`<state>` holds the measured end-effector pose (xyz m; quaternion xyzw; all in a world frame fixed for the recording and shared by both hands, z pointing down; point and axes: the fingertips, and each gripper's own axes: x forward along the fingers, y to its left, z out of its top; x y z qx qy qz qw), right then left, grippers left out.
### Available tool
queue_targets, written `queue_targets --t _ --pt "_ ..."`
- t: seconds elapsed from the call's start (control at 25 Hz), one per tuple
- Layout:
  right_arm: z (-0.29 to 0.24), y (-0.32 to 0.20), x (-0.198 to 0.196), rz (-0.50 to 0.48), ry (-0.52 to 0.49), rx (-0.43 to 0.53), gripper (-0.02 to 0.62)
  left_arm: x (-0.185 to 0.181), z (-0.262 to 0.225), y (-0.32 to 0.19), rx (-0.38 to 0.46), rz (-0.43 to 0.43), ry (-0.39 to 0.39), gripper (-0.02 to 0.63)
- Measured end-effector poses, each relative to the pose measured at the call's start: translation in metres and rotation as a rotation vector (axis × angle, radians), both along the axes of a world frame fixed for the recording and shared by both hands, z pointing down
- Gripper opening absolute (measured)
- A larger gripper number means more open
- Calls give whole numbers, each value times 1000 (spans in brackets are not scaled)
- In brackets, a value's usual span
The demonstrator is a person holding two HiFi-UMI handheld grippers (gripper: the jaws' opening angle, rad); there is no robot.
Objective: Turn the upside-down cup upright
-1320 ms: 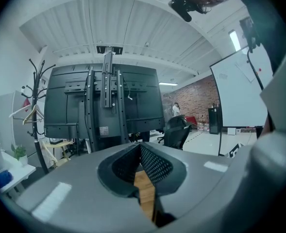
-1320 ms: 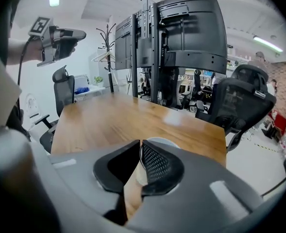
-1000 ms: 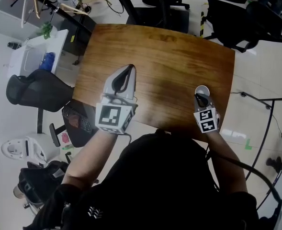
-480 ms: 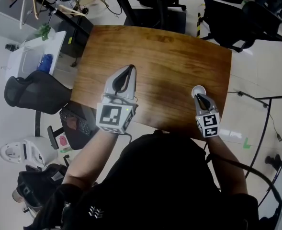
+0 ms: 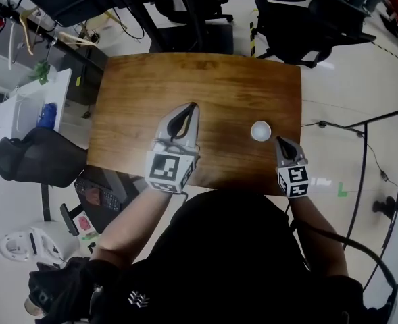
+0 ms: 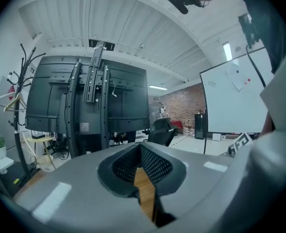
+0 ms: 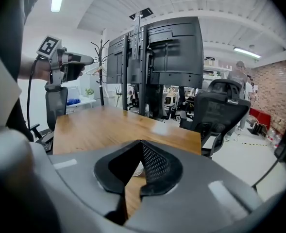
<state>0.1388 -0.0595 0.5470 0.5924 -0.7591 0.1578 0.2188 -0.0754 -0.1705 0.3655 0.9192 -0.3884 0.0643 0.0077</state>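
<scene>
A small white cup stands upright, mouth up, on the wooden table near its right side. My right gripper is shut and empty, just to the right of the cup and nearer to me, not touching it. In the right gripper view a bit of the cup shows through the gap behind the closed right gripper. My left gripper hovers over the table's middle, shut on nothing. The left gripper view has only the closed left gripper and the room; the cup is not in it.
Black office chairs stand past the table's far edge, with black monitor stands behind. A dark chair and a white side table are to the left. The table's right edge runs close by the right gripper.
The right gripper has let go of the cup and drawn back toward me; the cup now stands alone. The left gripper has shifted a little over the table.
</scene>
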Motion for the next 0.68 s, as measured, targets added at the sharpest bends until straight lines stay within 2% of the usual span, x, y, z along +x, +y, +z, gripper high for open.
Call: queue_targets --t 0.32,0.48,0.68 --pt "-12 5 8 29 21 24 2 28 7 13 -14 76 -2 0" --pt "-13 3 9 31 9 26 2 27 -1 10 30 73 -17 0" --pt "-17 -3 16 29 13 40 2 29 -7 7 29 62 -9 0"
